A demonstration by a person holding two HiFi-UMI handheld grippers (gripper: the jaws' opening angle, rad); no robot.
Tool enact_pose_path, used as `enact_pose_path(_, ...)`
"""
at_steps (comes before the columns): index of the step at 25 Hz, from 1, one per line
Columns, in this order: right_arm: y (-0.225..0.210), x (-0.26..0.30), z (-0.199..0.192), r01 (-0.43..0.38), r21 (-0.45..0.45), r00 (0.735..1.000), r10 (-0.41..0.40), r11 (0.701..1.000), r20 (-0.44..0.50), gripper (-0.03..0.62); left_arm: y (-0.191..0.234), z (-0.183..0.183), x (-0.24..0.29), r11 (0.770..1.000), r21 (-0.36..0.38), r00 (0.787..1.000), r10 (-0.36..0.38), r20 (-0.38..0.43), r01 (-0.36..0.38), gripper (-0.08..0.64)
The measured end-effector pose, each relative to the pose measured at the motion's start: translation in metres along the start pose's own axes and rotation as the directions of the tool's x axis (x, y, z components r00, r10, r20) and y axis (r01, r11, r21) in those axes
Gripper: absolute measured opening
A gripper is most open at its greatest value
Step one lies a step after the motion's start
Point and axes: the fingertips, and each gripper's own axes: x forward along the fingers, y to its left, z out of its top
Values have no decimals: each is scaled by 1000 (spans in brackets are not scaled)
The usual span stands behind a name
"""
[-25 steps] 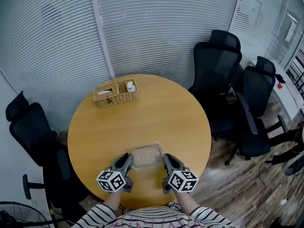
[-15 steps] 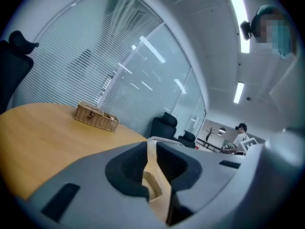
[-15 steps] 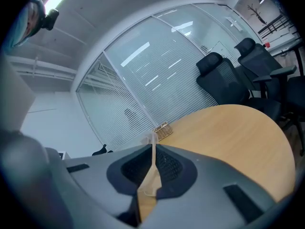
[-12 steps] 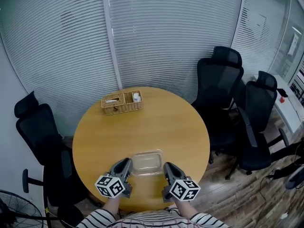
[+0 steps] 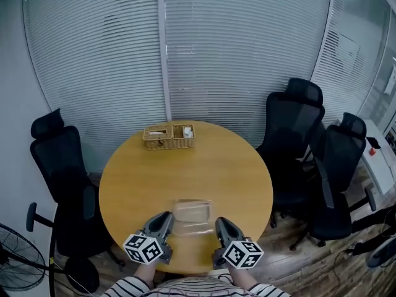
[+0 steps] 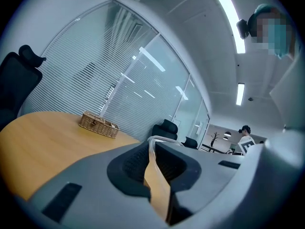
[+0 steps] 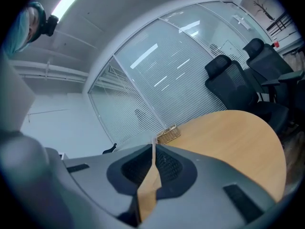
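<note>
Two tools pinch one clear plastic container (image 5: 192, 214) from opposite sides: the left tool (image 5: 163, 221) is closed on its left rim, the right tool (image 5: 221, 225) on its right rim (each gripper view shows the thin clear edge caught between the jaws). The container is at the near edge of the round wooden worktop (image 5: 185, 172), between the tools. A wicker basket (image 5: 169, 137) stands at the far edge, well apart; black office chairs (image 5: 296, 141) ring the worktop.

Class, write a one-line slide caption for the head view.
Left gripper and right gripper clamp opposite sides of a clear container at the near edge of a round table.
</note>
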Motion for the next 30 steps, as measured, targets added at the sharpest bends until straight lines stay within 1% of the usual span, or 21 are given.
enact_pose_path(17,6,-43,-22,-82,-66,992,75,994,-97,41,-30,-33,-52,997,-27,995,78,57,-77,60)
enact_pose_path(30,8,-54,-29,-87,-97,990,75,991,-121,40,-40,-36,-65,996,-22,994,89,71,-87,60)
